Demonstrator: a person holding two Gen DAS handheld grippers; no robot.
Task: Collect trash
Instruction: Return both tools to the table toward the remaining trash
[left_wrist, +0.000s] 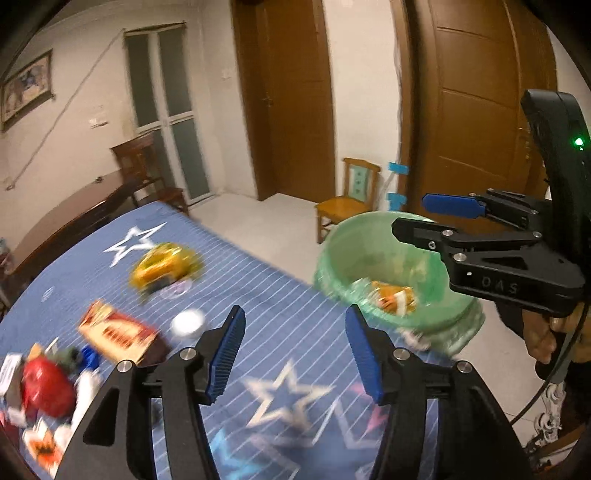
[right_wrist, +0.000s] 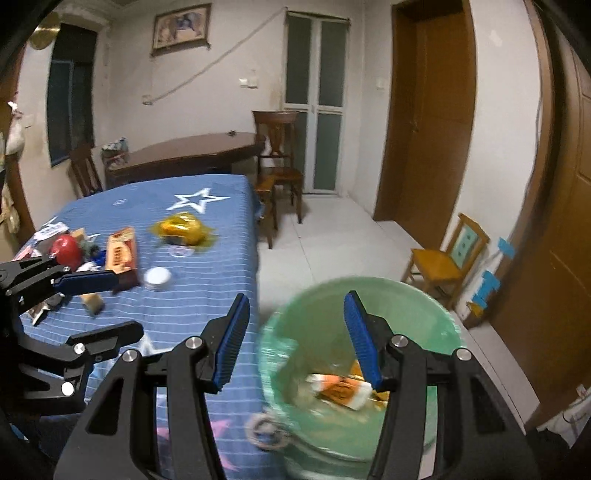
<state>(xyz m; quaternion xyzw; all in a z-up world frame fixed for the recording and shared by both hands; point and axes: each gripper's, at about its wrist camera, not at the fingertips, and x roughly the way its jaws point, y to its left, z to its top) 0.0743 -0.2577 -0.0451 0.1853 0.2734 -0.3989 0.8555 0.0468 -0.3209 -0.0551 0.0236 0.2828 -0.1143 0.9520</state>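
Both tongs, left (left_wrist: 295, 354) and right (right_wrist: 295, 339), gape wide (right marked "DAS").

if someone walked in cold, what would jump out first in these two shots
The green bin at the table's right edge, with orange-and-white wrappers already inside, under the open right gripper. Next, the blue star-patterned tablecloth with litter on it: a yellow wrapper, a red-brown box, a white lid. The left gripper hovers open above the cloth.
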